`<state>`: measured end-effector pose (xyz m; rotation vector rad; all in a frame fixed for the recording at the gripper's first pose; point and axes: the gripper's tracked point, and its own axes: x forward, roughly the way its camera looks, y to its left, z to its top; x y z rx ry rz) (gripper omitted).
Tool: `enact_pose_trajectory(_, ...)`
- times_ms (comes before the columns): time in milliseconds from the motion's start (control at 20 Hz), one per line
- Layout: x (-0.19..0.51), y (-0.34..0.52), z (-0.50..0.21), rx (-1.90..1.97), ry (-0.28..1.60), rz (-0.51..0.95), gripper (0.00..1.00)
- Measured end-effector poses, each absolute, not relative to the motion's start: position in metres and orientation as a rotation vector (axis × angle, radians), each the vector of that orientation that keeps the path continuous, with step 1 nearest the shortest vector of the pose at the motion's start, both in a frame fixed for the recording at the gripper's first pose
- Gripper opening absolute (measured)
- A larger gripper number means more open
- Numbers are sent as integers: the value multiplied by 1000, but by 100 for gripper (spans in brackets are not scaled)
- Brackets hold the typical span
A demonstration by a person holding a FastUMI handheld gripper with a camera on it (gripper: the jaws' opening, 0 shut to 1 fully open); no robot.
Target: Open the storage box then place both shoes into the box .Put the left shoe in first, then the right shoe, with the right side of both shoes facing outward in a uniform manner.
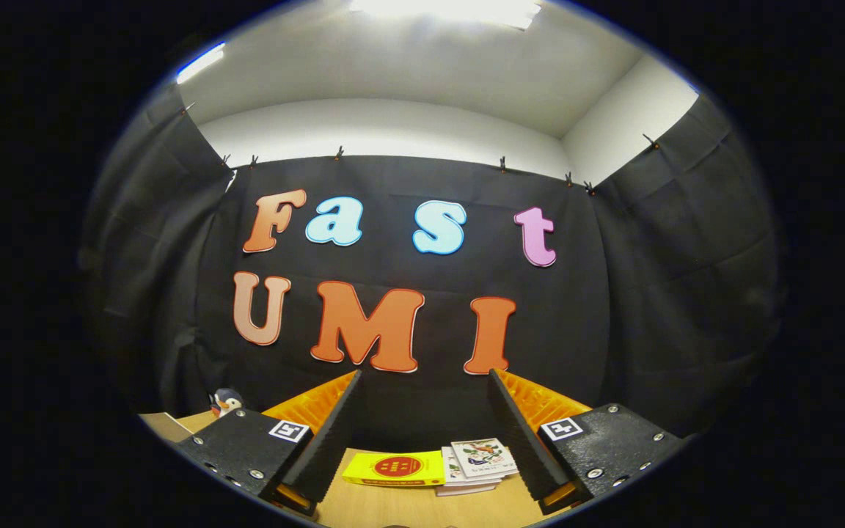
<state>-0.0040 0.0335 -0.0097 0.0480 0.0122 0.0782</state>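
My gripper (422,381) is open, its two fingers spread wide with nothing between them. It is held high and level, looking at the booth's black cloth wall. Below and beyond the fingers lies the wooden tabletop (393,506).
A yellow book (395,468) lies on the table between and beyond the fingers, beside a small stack of white booklets (477,462). A small penguin toy (224,402) stands at the table's far left corner, next to a pale box edge (162,424).
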Motion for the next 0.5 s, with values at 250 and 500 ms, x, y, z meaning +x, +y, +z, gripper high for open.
enact_pose_trajectory(250, -12, 96, -42, 85, 98, 228, 99)
enact_pose_trajectory(500, -34, 184, -113, 144, 302, 455, 99)
